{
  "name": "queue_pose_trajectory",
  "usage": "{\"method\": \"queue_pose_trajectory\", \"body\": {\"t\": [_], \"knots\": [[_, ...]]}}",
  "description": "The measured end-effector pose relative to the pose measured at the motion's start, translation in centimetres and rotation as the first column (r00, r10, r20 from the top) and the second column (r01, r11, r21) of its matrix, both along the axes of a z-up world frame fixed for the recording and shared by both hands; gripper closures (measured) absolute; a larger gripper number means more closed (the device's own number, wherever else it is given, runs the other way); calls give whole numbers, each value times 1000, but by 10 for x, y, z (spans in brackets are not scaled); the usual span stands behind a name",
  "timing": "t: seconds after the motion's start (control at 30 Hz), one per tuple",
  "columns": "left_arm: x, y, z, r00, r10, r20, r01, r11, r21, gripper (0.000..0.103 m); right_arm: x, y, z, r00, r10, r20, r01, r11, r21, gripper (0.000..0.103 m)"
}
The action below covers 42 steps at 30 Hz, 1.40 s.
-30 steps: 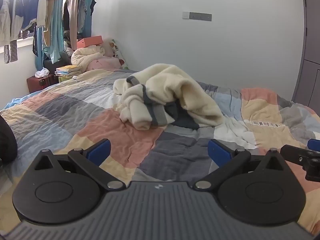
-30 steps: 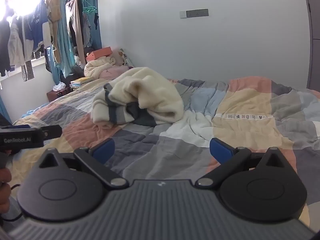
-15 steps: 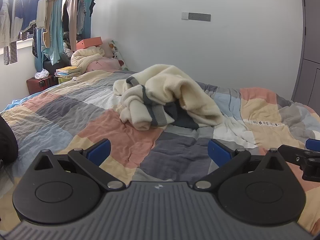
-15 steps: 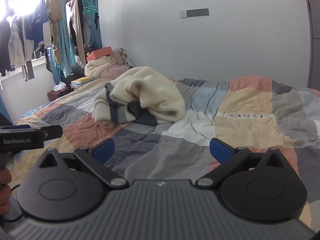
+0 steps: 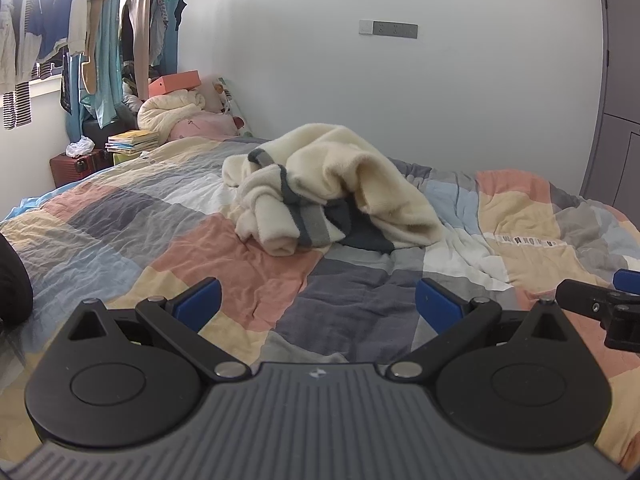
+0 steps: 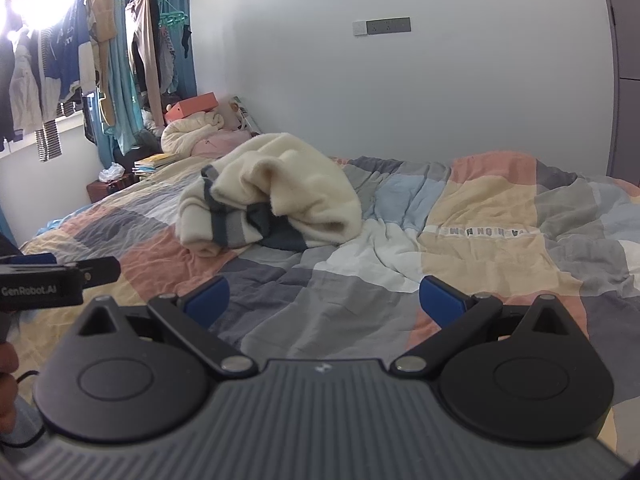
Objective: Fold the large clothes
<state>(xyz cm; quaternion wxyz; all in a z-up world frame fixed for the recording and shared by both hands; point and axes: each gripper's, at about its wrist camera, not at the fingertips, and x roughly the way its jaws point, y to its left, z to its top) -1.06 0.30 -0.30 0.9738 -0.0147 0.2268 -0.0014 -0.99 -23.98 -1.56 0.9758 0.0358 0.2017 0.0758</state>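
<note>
Bed (image 5: pixel 248 248) under patchwork quilt (image 6: pixel 492 216), filling most of both views, wrinkled. Grey wall (image 5: pixel 400 92) behind; dark wardrobe (image 5: pixel 620 80) at right edge. Hanging clothes (image 5: pixel 100 32) on rail at far left, backlit by window. Rolled cream bedding (image 5: pixel 172 110) and pink pillow (image 5: pixel 204 128) at head of bed, orange box (image 5: pixel 174 82) on top. Book stack (image 5: pixel 130 142) beside, red suitcase (image 5: pixel 76 164) below.

Cream sweater (image 5: pixel 332 192) with grey stripes, crumpled in a heap mid-bed, unfolded, well ahead of both grippers, touched by neither; same heap in right view (image 6: pixel 276 196).

Left gripper (image 5: pixel 318 300) low over quilt, fingers spread wide, nothing between; blue pads (image 5: pixel 198 298). Right gripper (image 6: pixel 324 298) same: spread wide, empty, hovering near quilt. Each gripper's tip visible at edge of other's view: right one (image 5: pixel 600 306), left one (image 6: pixel 52 276), side by side. Bit of hand (image 6: pixel 6 384) at left edge.
</note>
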Motion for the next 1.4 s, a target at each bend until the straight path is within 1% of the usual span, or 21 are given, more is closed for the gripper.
{"method": "queue_pose_trajectory", "body": {"t": [0.33,0.57,0.7,1.4], "knots": [[3,-2,-5,1000,-11,-13,11,1000,4,0,0,0,-1,1000,-2,-8,2,1000,-14,0],[3,-2,-12,999,-21,-31,21,1000,12,0,1,5,-3,1000,-26,-18,24,997,-68,0],[5,-6,-17,998,-34,-47,35,999,20,0,2,4,-5,999,-29,-29,26,996,-80,0],[7,-10,-23,998,-30,-61,32,999,35,0,2,1,-5,999,-8,-45,6,999,-44,0]]}}
